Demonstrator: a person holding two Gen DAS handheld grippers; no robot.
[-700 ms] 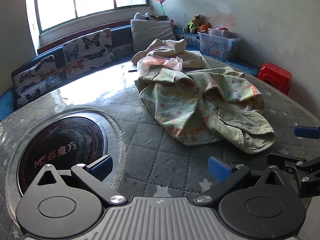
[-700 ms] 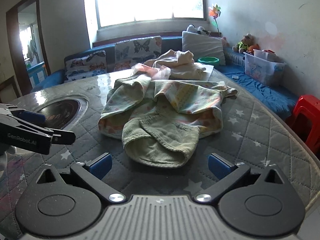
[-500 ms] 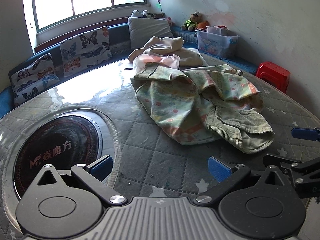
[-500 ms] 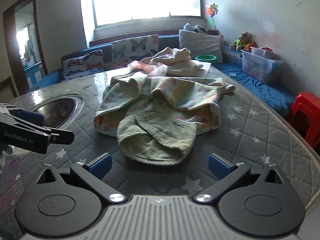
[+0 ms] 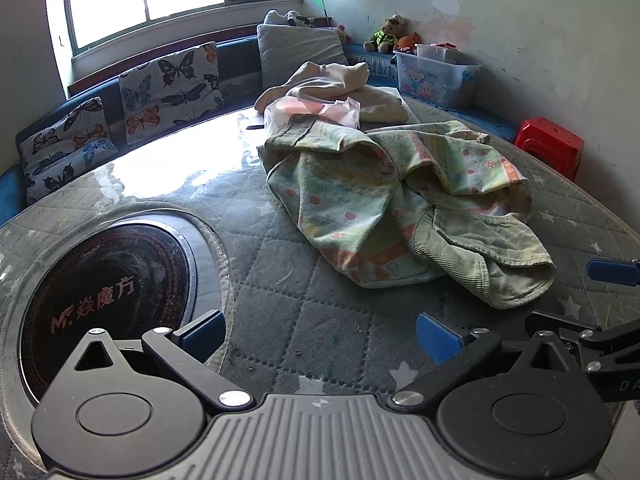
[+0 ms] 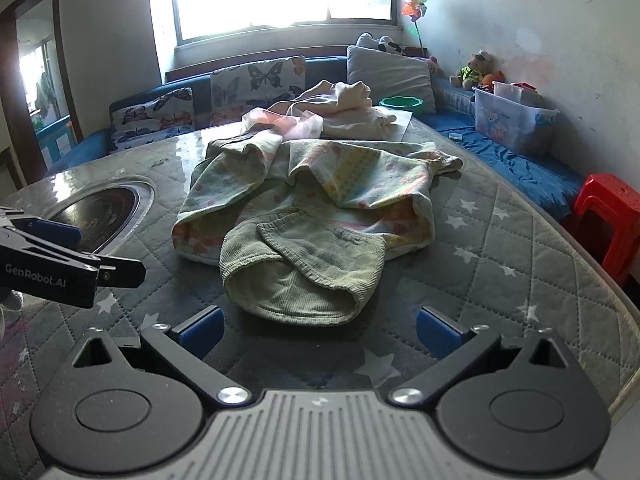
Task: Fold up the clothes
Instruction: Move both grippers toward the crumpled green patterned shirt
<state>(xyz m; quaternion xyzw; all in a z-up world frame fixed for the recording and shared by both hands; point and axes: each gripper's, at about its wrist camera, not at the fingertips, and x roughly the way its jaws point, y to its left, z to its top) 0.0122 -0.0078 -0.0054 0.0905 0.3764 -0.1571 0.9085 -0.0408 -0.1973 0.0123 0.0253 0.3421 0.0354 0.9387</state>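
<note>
You're basically at the approach step, with your left gripper [image 5: 320, 330] and right gripper [image 6: 320, 326] both spread wide and empty, the crumpled green garment [image 6: 304, 232] just ahead of the right one, so next up: grab an edge and spread it flat.

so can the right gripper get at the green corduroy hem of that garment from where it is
Probably yes: the right gripper has its jaws wide open, and the green corduroy hem lies just ahead of them on the quilted table cover, with nothing between.
</note>
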